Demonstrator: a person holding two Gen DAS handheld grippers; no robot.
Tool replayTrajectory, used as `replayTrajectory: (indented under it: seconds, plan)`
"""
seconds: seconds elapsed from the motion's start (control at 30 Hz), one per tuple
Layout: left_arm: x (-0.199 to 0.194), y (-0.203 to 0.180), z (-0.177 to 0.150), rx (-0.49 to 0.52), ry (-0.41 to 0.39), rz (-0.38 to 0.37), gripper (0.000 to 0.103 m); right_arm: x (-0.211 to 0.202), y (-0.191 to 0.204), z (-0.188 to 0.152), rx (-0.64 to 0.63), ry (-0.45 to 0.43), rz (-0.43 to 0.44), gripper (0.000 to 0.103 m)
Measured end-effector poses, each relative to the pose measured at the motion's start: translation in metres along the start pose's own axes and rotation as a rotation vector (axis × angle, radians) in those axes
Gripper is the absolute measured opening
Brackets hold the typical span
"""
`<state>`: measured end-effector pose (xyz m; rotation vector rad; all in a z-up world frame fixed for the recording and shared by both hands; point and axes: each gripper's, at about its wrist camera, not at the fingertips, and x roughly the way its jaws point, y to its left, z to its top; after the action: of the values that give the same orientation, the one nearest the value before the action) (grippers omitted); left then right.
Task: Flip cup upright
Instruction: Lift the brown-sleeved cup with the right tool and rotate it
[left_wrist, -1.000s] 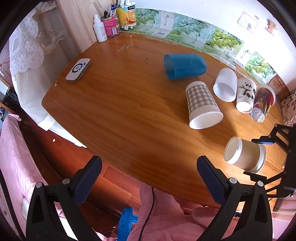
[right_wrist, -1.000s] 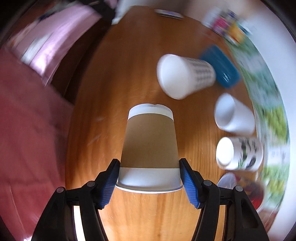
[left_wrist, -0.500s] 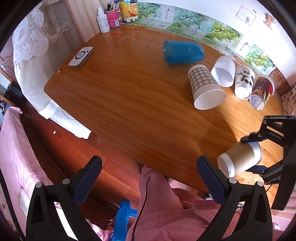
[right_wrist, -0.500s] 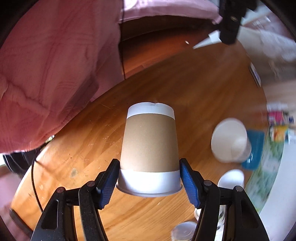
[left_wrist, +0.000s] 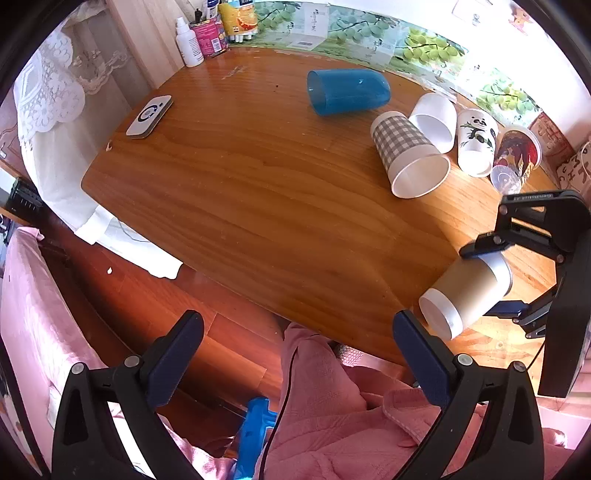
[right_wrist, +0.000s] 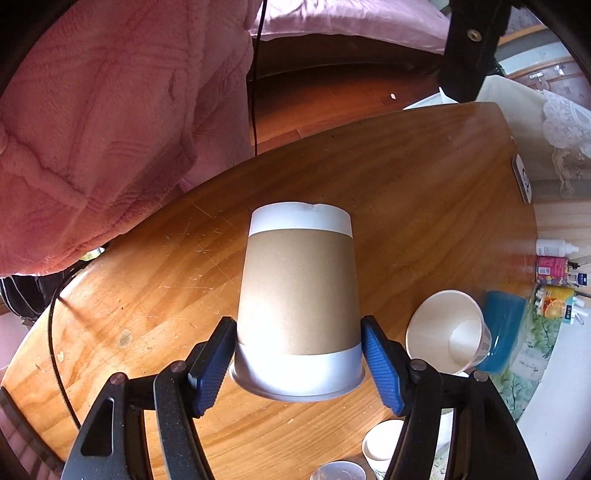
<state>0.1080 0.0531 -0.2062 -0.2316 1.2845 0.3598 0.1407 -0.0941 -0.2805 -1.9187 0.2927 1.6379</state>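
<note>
My right gripper (right_wrist: 299, 360) is shut on a brown paper cup (right_wrist: 298, 295) with white bands, gripping near its wide rim. The cup is held above the wooden table (right_wrist: 406, 192), its closed base pointing away from me. In the left wrist view the same cup (left_wrist: 469, 291) hangs tilted over the table's near right edge, base toward the lower left, between the right gripper's fingers (left_wrist: 480, 247). My left gripper (left_wrist: 295, 350) is open and empty, off the table's near edge over a pink garment.
Several cups lie on their sides at the far right: a blue tumbler (left_wrist: 347, 92), a checked paper cup (left_wrist: 406, 155), a white cup (left_wrist: 434, 118), a panda cup (left_wrist: 476, 144). A white remote (left_wrist: 149, 116) and bottles (left_wrist: 190, 44) sit far left.
The right gripper has lifted the brown cup off the table and turned it; its base now points toward the table's near edge. The left gripper stays open, with its view shifted slightly.
</note>
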Motion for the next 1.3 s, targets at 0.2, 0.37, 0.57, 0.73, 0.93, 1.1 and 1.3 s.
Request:
replayTrajectory:
  seconds: [0.2,0.37,0.57,0.73,0.93,1.1,1.3]
  plan:
    - [0.000,-0.004,0.002,0.037,-0.001,-0.001,0.102,-0.007,0.007,-0.004,0.036,0.007,-0.043,0.079]
    - [-0.001,-0.011,0.004,0.089,-0.008,-0.014,0.102,-0.018,0.006,-0.009,0.145,0.004,-0.111,0.080]
    - [-0.008,-0.021,0.008,0.142,-0.044,-0.088,0.102,-0.040,0.011,-0.016,0.342,-0.033,-0.245,0.081]
    - [-0.018,-0.032,0.012,0.189,-0.099,-0.139,0.102,-0.058,0.016,-0.018,0.564,-0.081,-0.429,0.081]
    - [-0.025,-0.043,0.013,0.224,-0.161,-0.207,0.102,-0.074,0.016,-0.024,0.958,-0.123,-0.639,0.081]
    - [-0.032,-0.051,0.012,0.258,-0.222,-0.257,0.102,-0.088,0.028,-0.036,1.318,-0.147,-0.745,0.082]
    - [-0.035,-0.062,0.008,0.305,-0.271,-0.287,0.102,-0.107,0.052,-0.047,1.693,-0.163,-0.888,0.083]
